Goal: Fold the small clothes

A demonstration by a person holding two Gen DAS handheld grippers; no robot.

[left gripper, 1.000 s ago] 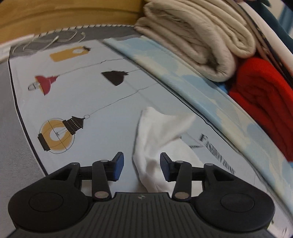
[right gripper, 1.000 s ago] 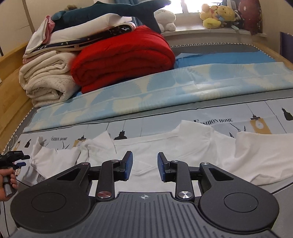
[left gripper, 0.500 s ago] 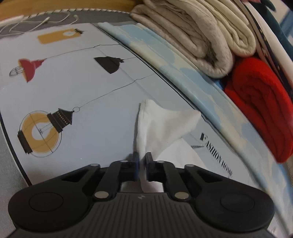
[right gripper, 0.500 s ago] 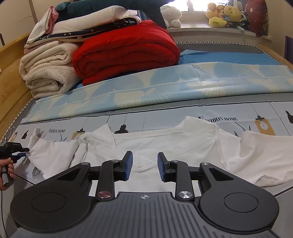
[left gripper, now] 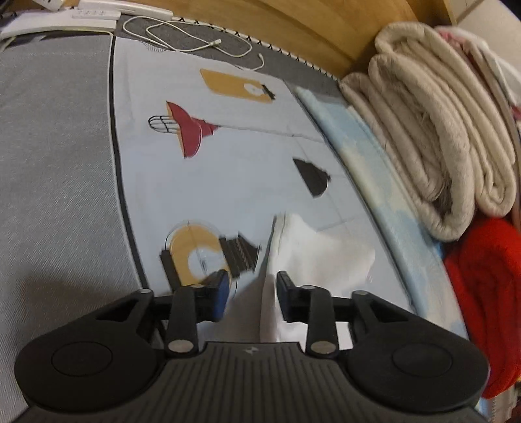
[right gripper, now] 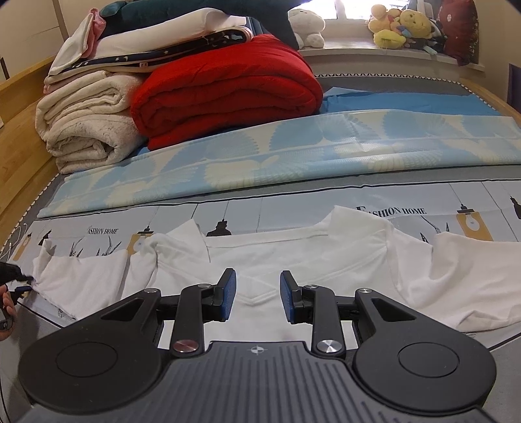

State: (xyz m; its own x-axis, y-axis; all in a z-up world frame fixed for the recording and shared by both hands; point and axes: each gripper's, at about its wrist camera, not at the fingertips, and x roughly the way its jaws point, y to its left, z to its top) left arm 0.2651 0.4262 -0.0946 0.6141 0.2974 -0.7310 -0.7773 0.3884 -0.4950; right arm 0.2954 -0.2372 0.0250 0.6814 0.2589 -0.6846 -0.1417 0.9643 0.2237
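A white shirt (right gripper: 293,260) is lying spread out on the lamp-printed sheet (right gripper: 293,203) of a bed, collar toward the far side and sleeves reaching out to either hand. At its left end, the left gripper (left gripper: 250,291) is hovering with its blue-padded fingers (left gripper: 218,293) standing apart, and a raised fold of the sleeve (left gripper: 309,250) is sitting between them without being pinched. A white cable (left gripper: 195,39) is lying coiled beyond it at the head of the bed. In the middle, the right gripper (right gripper: 257,294) is hanging over the shirt's chest just below the collar, its fingers likewise spread wide and holding nothing. Behind the shirt, from left to right, a cream blanket (right gripper: 84,127) is lying folded beside a red blanket (right gripper: 224,94), and plush toys (right gripper: 400,27) are sitting on the windowsill.
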